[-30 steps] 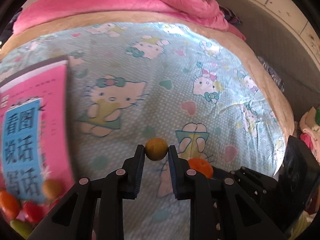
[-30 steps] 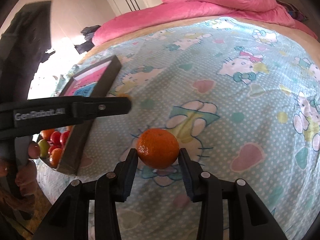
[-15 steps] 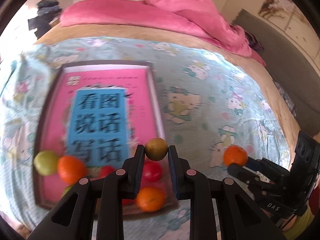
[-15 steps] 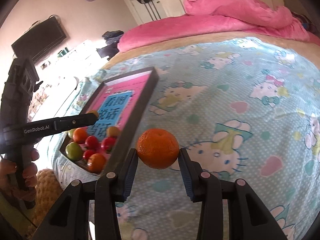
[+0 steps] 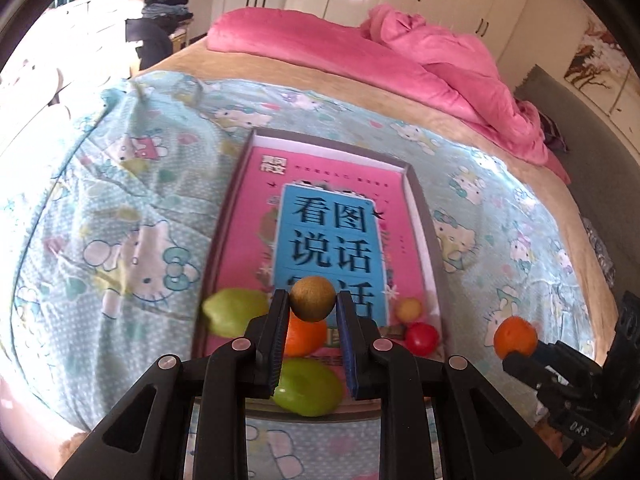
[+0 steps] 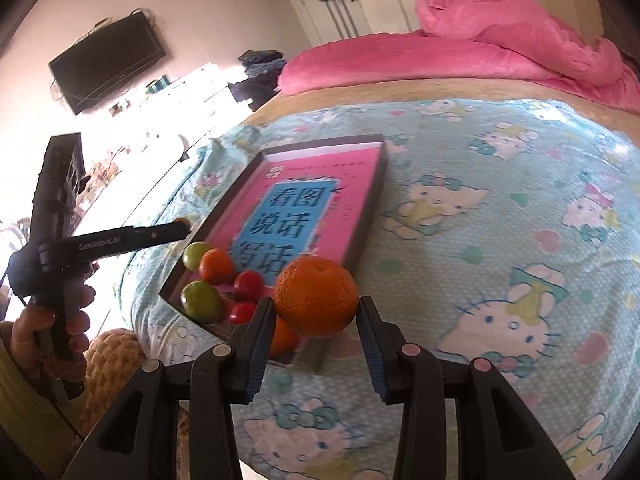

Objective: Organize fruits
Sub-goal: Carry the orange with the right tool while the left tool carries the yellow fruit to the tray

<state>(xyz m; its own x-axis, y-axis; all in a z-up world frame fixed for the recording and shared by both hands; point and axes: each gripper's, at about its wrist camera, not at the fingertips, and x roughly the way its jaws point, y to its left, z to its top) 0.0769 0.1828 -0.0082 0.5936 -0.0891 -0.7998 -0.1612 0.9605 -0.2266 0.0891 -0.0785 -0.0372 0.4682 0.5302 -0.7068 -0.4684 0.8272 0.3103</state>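
Sunlit bedroom, with a bed [image 5: 120,208] under a pale blue cartoon-cat sheet and a pink duvet [image 6: 500,40] bunched at its far end.

At the left gripper [image 5: 312,312], the jaws are clamped narrow on a small brown round fruit [image 5: 312,298], pinched at the fingertips and held above the near end of a shallow dark-rimmed tray [image 5: 420,200]. Below and around those fingers lie a green fruit [image 5: 308,390], an orange fruit [image 5: 302,336], a second green fruit [image 5: 232,312], a red fruit [image 5: 421,338] and a small yellowish one [image 5: 408,309], all gathered at the tray's near end. A pink book [image 5: 320,220] with a blue title panel covers the tray's floor beyond them.

In the right wrist view, the right gripper [image 6: 316,320] grips an orange [image 6: 316,300] between its blue-padded fingers, jaws set moderately apart around it, over the sheet just beside the tray's near right corner. To the left, a hand [image 6: 52,332] holds the handle of the other gripper, whose finger reaches toward the tray. A dark television [image 6: 108,60] hangs on the far wall.
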